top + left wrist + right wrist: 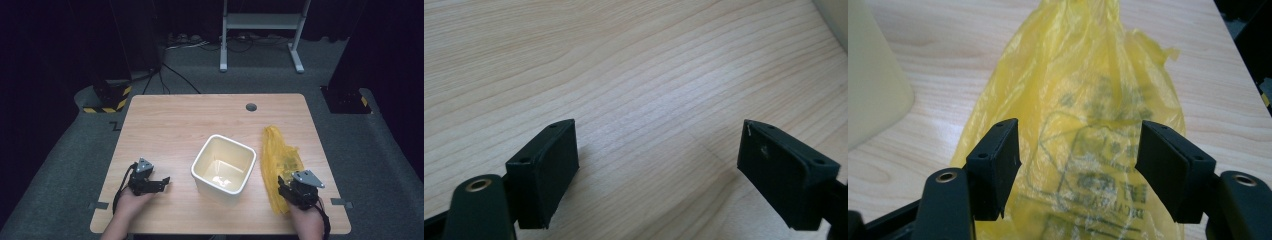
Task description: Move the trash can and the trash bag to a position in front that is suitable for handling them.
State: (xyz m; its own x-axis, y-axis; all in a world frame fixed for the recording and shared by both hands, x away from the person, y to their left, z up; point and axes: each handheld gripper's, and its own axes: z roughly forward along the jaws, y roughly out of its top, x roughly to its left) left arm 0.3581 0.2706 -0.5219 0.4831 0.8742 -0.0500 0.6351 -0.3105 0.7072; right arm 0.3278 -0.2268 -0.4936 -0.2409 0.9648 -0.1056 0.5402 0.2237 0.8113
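A thin yellow plastic bag point(280, 159) with printed text lies flat on the wooden table point(170, 125), right of a cream square bin point(223, 169). My right gripper point(284, 189) hovers over the bag's near end. In the right gripper view its jaws stand open over the yellow bag point(1088, 125), with the pads apart from the plastic. My left gripper point(162, 182) rests at the table's near left, pointing right toward the bin. Its jaws are open over bare wood point(649, 85) with nothing between them.
The bin's pale wall point(873, 80) shows at the left of the right gripper view. A round cable hole point(251, 107) sits near the table's far edge. Beyond the table stand a white frame point(260, 30) and dark stands on grey carpet.
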